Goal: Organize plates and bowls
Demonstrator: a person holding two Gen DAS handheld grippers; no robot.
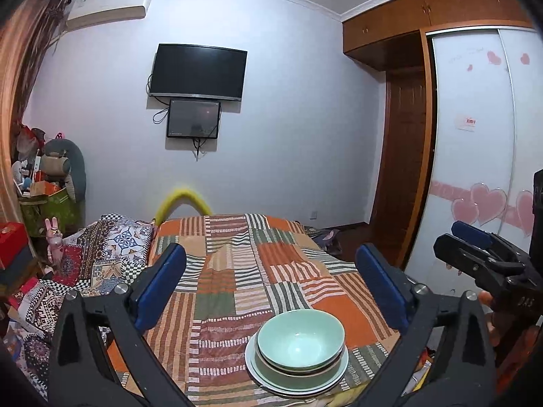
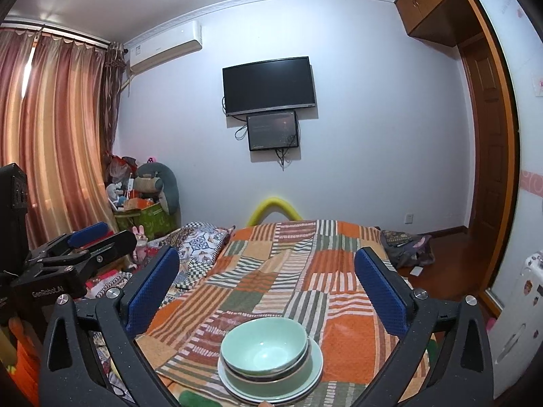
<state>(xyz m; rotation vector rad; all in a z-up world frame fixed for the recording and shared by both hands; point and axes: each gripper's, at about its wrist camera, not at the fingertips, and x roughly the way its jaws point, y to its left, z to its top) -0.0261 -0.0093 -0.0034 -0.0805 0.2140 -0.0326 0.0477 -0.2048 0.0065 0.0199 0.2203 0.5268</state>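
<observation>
While both grippers are hovering above the bed [image 1: 237,271], the dishes are sitting low and centre in each wrist view, near the bed's closest edge: a pale green bowl [image 1: 300,339] nesting in what is probably a second bowl, on stacked plates [image 1: 268,378].

Left gripper [image 1: 271,285]: jaws standing wide, holding nothing, the stack lying below and between the blue pads [image 1: 163,285]. Right gripper [image 2: 268,288]: jaws likewise spread wide and empty, stack at lower centre of its frame.

Judgement: the stack is looking already nested, so the task is either near finished or just about to begin; cannot tell which. If the stack is being lifted or taken apart, the approach should be coming down level over the rim of the top bowl, one pad inside and one outside, closing gently. The glazed ware will likely be slippery and the quilt soft, so tilting is the risk. Steadying the plates with the other gripper seems sensible.

Writing: "GenRoboAI", as best it reads, on the left gripper body [image 2: 47,293] at left of the right wrist view. Lettering on the other gripper's body in the left wrist view is too small to read.
</observation>
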